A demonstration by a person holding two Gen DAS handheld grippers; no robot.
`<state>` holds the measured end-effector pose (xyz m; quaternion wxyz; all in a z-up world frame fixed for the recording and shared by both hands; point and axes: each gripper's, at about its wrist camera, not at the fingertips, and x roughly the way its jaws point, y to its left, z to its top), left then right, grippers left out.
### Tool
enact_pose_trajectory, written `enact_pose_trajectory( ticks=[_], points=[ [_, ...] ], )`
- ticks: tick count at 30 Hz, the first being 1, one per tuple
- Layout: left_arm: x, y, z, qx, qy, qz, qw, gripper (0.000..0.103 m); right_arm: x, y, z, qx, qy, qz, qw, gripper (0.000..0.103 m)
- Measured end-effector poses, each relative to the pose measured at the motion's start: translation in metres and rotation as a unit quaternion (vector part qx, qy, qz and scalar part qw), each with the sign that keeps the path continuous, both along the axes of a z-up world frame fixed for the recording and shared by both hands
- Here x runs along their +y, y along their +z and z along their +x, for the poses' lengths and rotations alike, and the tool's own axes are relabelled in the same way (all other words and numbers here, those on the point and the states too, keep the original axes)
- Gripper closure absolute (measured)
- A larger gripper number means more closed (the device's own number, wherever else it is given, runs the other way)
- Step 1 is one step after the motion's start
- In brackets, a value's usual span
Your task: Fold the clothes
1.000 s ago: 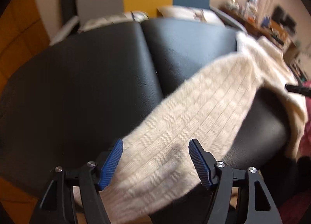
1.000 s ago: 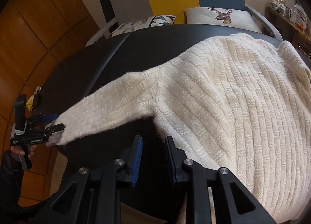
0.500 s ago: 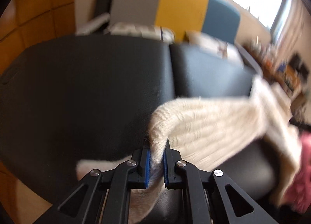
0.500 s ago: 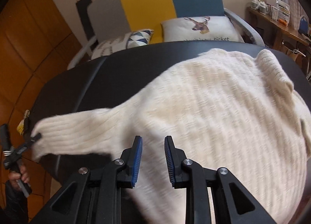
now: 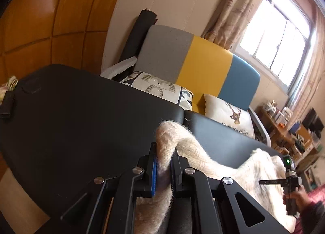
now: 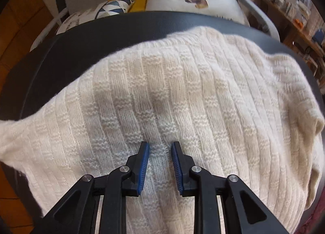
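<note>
A cream cable-knit sweater [image 6: 182, 83] lies spread over the black padded table [image 6: 101, 31]. My left gripper [image 5: 163, 152] is shut on the end of one sleeve [image 5: 178, 138] and holds it raised above the table, and the sleeve trails right to the sweater body [image 5: 264, 169]. My right gripper [image 6: 160, 148] points steeply down over the middle of the body. Its blue pads stand a narrow gap apart with nothing pinched between them. In the left wrist view a hand carries the right gripper [image 5: 262, 182] at the far right, over the knit.
Behind the table stands a sofa with a grey, yellow and blue back [image 5: 203, 61], holding a patterned cushion [image 5: 158, 90] and a deer cushion [image 5: 229, 112]. A cluttered wooden shelf [image 5: 284, 124] is at the right. Small items [image 5: 8, 100] sit at the table's left end.
My left gripper shut on the sleeve end and lifted it off the table, rolling as it rose. My right gripper moved from the sweater's near edge to over its body, jaws unchanged.
</note>
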<state>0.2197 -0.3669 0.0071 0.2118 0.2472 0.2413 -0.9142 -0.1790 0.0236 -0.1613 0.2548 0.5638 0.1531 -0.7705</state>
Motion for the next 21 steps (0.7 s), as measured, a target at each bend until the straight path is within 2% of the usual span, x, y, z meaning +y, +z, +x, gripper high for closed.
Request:
enact_pose_trajectory(
  ticks=[2, 4, 6, 8, 10, 14, 16, 18, 19, 20, 21],
  points=[
    [0.009, 0.004, 0.002, 0.014, -0.049, 0.001, 0.9987, 0.093, 0.001, 0.002, -0.004, -0.013, 0.004, 0.003, 1.000, 0.080],
    [0.028, 0.010, -0.001, 0.026, -0.107, -0.003, 0.9939, 0.092, 0.004, 0.010, -0.015, -0.054, -0.002, -0.009, 0.999, 0.080],
    [0.046, 0.019, 0.002, 0.044, -0.180, 0.011, 0.9826, 0.092, -0.001, 0.028, -0.025, -0.072, 0.013, -0.024, 0.997, 0.080],
    [0.063, 0.025, 0.003, 0.046, -0.231, 0.007, 0.9717, 0.092, -0.021, 0.048, -0.032, -0.096, 0.046, -0.037, 0.994, 0.077],
    [0.079, 0.026, 0.002, 0.042, -0.287, 0.016, 0.9568, 0.091, -0.044, 0.059, -0.038, -0.127, 0.070, -0.042, 0.988, 0.076],
    [0.103, 0.023, 0.003, 0.018, -0.337, 0.009, 0.9412, 0.091, -0.087, 0.055, -0.052, -0.151, 0.084, 0.002, 0.985, 0.073],
    [0.113, 0.020, 0.010, 0.006, -0.358, 0.013, 0.9335, 0.091, -0.100, 0.046, -0.061, -0.170, 0.071, 0.020, 0.983, 0.070],
    [0.116, 0.018, 0.014, -0.005, -0.359, 0.004, 0.9334, 0.091, -0.107, 0.034, -0.069, -0.195, 0.049, 0.033, 0.979, 0.061],
    [0.116, 0.016, 0.014, -0.011, -0.360, 0.005, 0.9328, 0.091, -0.108, 0.028, -0.070, -0.202, 0.041, 0.040, 0.978, 0.051],
    [0.115, 0.014, 0.015, -0.016, -0.360, 0.007, 0.9329, 0.091, -0.108, 0.023, -0.070, -0.209, 0.034, 0.046, 0.976, 0.029],
    [0.115, 0.011, 0.017, -0.020, -0.356, 0.007, 0.9342, 0.091, -0.109, 0.017, -0.071, -0.216, 0.026, 0.053, 0.975, 0.017]
  ],
)
